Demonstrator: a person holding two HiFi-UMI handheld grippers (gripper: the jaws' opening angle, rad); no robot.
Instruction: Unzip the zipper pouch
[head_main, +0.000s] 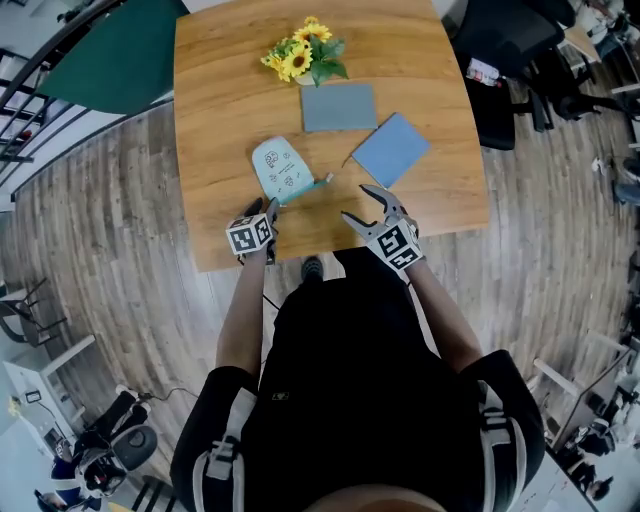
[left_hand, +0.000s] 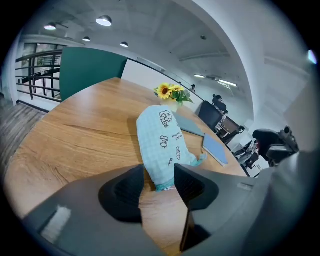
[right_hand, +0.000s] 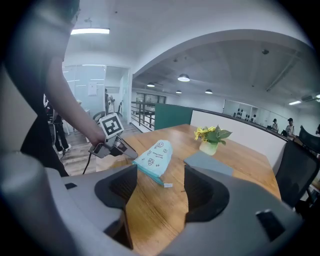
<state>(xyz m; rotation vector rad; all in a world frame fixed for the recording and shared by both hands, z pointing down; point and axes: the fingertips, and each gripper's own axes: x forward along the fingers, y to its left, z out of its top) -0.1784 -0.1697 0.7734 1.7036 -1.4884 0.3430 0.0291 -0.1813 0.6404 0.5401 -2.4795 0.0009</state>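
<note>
Head view: the pouch (head_main: 282, 170) lies flat near the front edge of the table (head_main: 220, 110). The left gripper (head_main: 267, 210) is at the pouch's near end, its tips mostly hidden under its marker cube. The right gripper (head_main: 357, 203) gapes empty, just beside the pouch.

Left gripper view: the jaws stand apart around the pouch's near end, not pressing it, and the zipper is too small to make out.

Right gripper view: the jaws are wide apart with nothing between them.

Honestly nothing here is actually readable: the light blue zipper pouch (left_hand: 162, 145) has little black doodles plus a few lines of print way too tiny to make out, and the square markers (head_main: 250, 236) on the left tool (head_main: 268, 212) and right tool (head_main: 356, 203) are just black-and-white patterns.
</note>
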